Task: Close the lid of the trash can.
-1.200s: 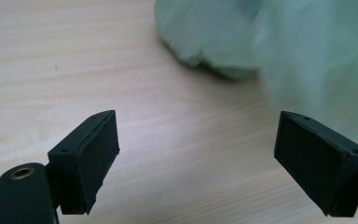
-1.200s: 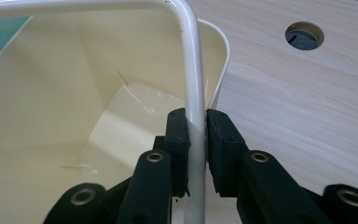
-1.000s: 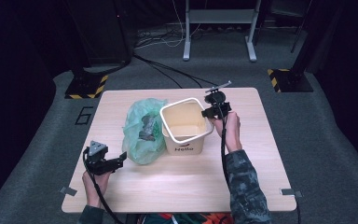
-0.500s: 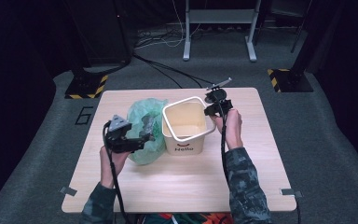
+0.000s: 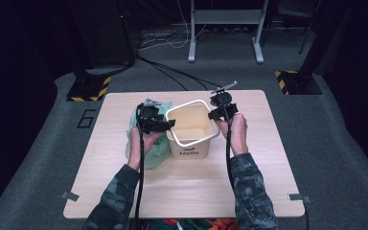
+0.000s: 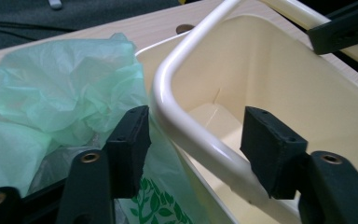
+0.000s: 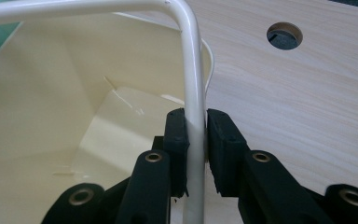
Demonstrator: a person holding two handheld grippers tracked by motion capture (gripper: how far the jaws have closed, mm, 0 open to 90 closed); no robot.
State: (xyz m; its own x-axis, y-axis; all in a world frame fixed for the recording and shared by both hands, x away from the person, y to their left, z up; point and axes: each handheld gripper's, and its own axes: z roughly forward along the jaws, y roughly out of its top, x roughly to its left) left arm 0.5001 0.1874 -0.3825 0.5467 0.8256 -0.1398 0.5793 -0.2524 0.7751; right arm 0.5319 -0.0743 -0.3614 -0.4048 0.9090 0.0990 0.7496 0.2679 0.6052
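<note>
We pin the cream plastic bin (image 5: 191, 128), centre frame, with the right gripper (image 7: 196, 135) clamped on its rim. Our left gripper (image 6: 193, 140), jaws closing but apart, straddles the opposite rim beside the green plastic bag (image 6: 51, 93); next, squeeze.

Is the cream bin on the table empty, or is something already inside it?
Empty: the bin stands upright and both gripper views show only its bare cream floor. The green bag lies outside, against its wall.

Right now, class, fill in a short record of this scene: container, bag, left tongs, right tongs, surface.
container: cream plastic bin, upright, printed "Hello"
bag: crumpled green plastic bag beside the bin
left tongs: jaws have just been closing, straddling the bin's rim, pads not pressing
right tongs: shut on the opposite rim
surface: pale wooden table
</note>
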